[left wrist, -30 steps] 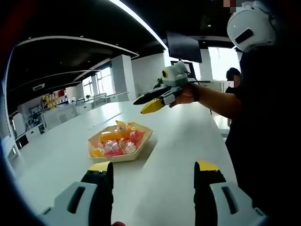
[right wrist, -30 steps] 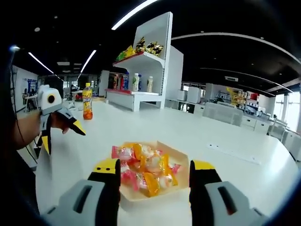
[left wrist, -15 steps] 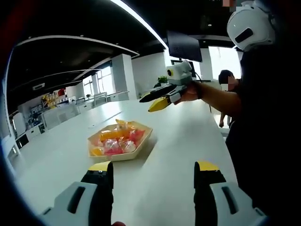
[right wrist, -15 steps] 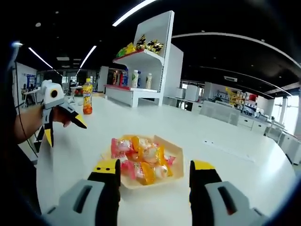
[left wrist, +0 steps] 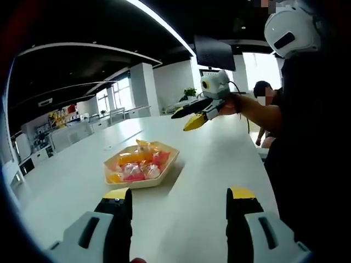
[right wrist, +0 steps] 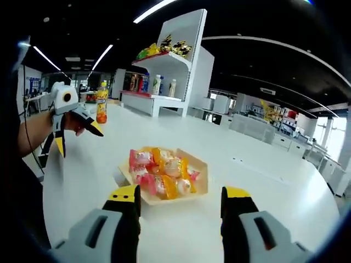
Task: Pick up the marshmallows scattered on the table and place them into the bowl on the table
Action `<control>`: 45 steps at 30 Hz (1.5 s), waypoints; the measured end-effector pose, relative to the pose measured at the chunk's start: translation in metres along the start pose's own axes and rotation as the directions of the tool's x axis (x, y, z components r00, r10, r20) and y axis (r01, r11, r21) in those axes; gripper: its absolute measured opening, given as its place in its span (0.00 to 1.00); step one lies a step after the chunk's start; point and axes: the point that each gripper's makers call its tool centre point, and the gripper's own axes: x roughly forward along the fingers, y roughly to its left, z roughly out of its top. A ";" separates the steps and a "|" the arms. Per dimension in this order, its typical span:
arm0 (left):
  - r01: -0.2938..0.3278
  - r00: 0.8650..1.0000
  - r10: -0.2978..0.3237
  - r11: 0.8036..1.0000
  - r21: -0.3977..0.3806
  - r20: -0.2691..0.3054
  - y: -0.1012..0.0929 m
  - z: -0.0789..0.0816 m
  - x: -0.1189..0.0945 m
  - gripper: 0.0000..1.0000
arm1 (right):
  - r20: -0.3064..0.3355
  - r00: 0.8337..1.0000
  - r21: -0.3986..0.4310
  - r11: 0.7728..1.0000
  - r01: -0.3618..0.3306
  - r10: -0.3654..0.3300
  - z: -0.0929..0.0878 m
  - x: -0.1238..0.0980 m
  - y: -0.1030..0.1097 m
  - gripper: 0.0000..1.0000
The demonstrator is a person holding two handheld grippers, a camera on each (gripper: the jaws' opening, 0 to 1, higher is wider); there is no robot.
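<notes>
A tan hexagonal bowl (left wrist: pixel 140 184) stands on the white table (left wrist: pixel 214 170), holding several wrapped marshmallows (left wrist: pixel 135 164) in pink, orange and yellow. My left gripper (left wrist: pixel 179 194) hovers low over the table short of the bowl, open and empty. In the right gripper view the bowl (right wrist: pixel 202 181) and marshmallows (right wrist: pixel 159 171) lie just beyond my right gripper (right wrist: pixel 181 193), which is open with nothing in it. The right gripper (left wrist: pixel 184 120) is held in the air beyond the bowl. The left gripper (right wrist: pixel 79 140) hangs at the left, its jaws apart.
A white shelf unit (right wrist: pixel 175 71) with bottles and snacks stands at the table's far side, an orange drink bottle (right wrist: pixel 101 103) near it. The person's dark torso (left wrist: pixel 307 153) rises at the right. Another person (left wrist: pixel 266 93) stands in the background.
The right gripper has drawn back and up from the bowl, which looks smaller in its view. The left gripper has stayed put.
</notes>
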 end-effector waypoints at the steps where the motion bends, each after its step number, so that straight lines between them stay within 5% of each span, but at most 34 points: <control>1: 0.000 1.000 0.000 1.000 0.002 0.003 0.000 0.002 0.000 0.68 | -0.001 1.000 0.003 1.000 -0.002 0.002 -0.001 0.000 -0.001 0.58; 21: -0.005 1.000 0.005 1.000 0.009 -0.028 -0.001 -0.003 -0.001 0.68 | -0.097 0.995 -0.028 0.999 -0.016 0.013 -0.026 -0.021 -0.004 0.58; 45: -0.015 0.998 0.016 1.000 0.025 -0.053 -0.001 -0.008 -0.006 0.68 | -0.166 0.984 -0.053 0.995 -0.081 0.072 -0.035 -0.058 0.006 0.58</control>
